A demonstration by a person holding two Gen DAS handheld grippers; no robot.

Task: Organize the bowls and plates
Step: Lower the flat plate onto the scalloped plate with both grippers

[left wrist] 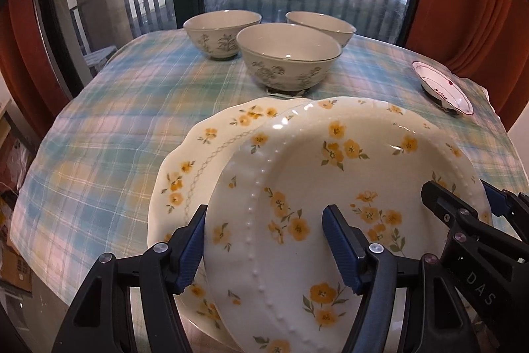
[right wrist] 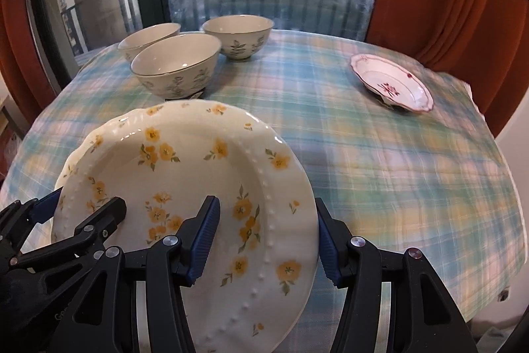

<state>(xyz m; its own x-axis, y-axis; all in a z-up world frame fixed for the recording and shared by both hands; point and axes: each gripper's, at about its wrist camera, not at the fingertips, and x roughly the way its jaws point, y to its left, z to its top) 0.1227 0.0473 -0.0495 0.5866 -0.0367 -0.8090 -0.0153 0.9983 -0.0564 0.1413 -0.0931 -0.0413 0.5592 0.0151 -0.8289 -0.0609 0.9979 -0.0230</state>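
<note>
A: Why both grippers on one plate?
B: Looks like sharing the weight. Left gripper [left wrist: 264,240] clamped on its left rim, right gripper [right wrist: 266,230] on the right rim, beaded plate [left wrist: 330,187] carried over a second yellow-flowered plate [left wrist: 205,154] on the checked cloth [right wrist: 380,161].
A: Count?
B: Three bowls [left wrist: 287,55] clustered at the back, two yellow plates, one red-trimmed dish [right wrist: 391,81] off right.

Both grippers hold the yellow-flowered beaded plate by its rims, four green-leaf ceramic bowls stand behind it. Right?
Not four: three green-leaf ceramic bowls stand behind, per the left wrist view. The left gripper and right gripper do hold the yellow-flowered beaded plate.
</note>
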